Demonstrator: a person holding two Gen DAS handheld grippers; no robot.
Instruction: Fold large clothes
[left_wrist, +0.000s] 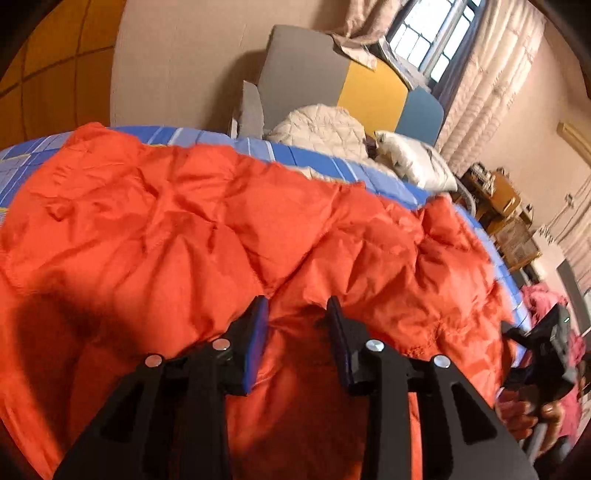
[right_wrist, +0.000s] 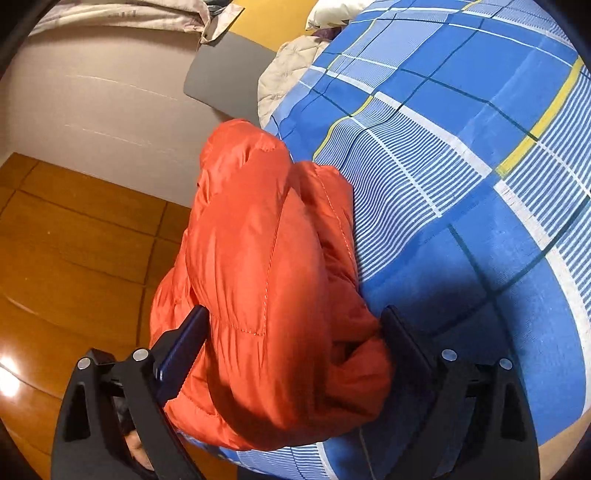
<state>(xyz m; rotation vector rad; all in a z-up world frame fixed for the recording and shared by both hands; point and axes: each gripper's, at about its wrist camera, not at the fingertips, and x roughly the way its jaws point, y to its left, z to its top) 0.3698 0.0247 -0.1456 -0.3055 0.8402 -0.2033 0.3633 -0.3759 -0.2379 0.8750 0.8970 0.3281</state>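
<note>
An orange puffer jacket (left_wrist: 207, 236) lies spread over a bed with a blue plaid sheet (left_wrist: 306, 155). My left gripper (left_wrist: 297, 306) sits at the jacket's near edge, jaws closed on a fold of orange fabric. In the right wrist view a bulky padded part of the jacket (right_wrist: 266, 266) hangs at the bed's edge. My right gripper (right_wrist: 291, 321) has its jaws wide apart on either side of this bulk, pressing against it. The right gripper also shows in the left wrist view (left_wrist: 546, 350) at the far right.
A cream quilted garment (left_wrist: 321, 129) and a white pillow (left_wrist: 413, 158) lie at the bed's far end. A grey, yellow and blue headboard (left_wrist: 369, 85) stands behind. Wooden floor (right_wrist: 74, 240) lies left of the bed. The plaid sheet (right_wrist: 461, 166) stretches right. Pink cloth (left_wrist: 543, 299) is at right.
</note>
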